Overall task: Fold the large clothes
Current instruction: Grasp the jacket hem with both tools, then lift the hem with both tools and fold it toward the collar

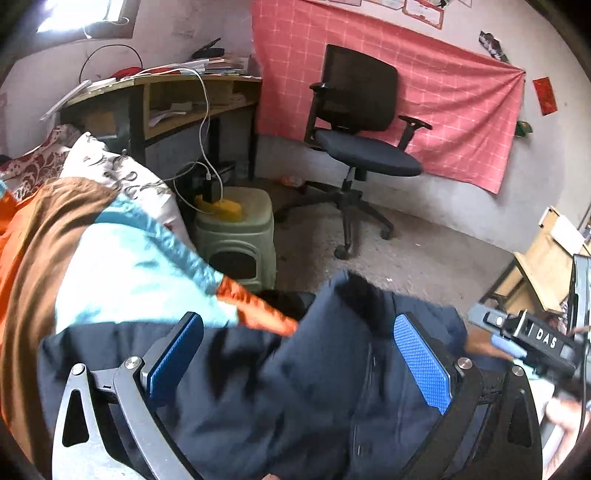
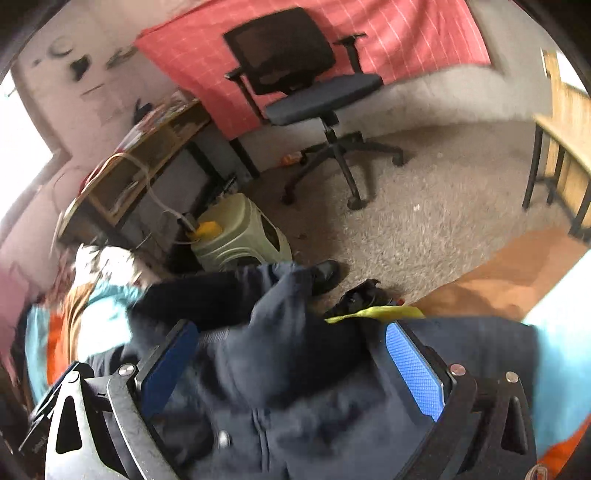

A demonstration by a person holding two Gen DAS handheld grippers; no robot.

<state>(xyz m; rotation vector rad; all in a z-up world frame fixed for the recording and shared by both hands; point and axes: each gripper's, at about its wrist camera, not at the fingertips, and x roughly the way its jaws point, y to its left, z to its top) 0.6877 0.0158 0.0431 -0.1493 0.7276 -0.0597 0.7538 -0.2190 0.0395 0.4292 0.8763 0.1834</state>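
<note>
Both claws gape wide over the dark navy garment [image 1: 325, 373] rumpled on the bed's orange, brown and pale-blue cover [image 1: 110, 266] — the left gripper [image 1: 299, 360] empty, the right gripper [image 2: 291, 369] likewise — with "DAS" legible on the right tool's body at the left view's edge, office chair [image 1: 354, 122] beyond.

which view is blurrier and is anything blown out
Right wrist view: heavy motion smear over the navy garment and office chair, window side at left blown white. Left wrist view: sharper room, blurred bedding, glare at the window.
</note>
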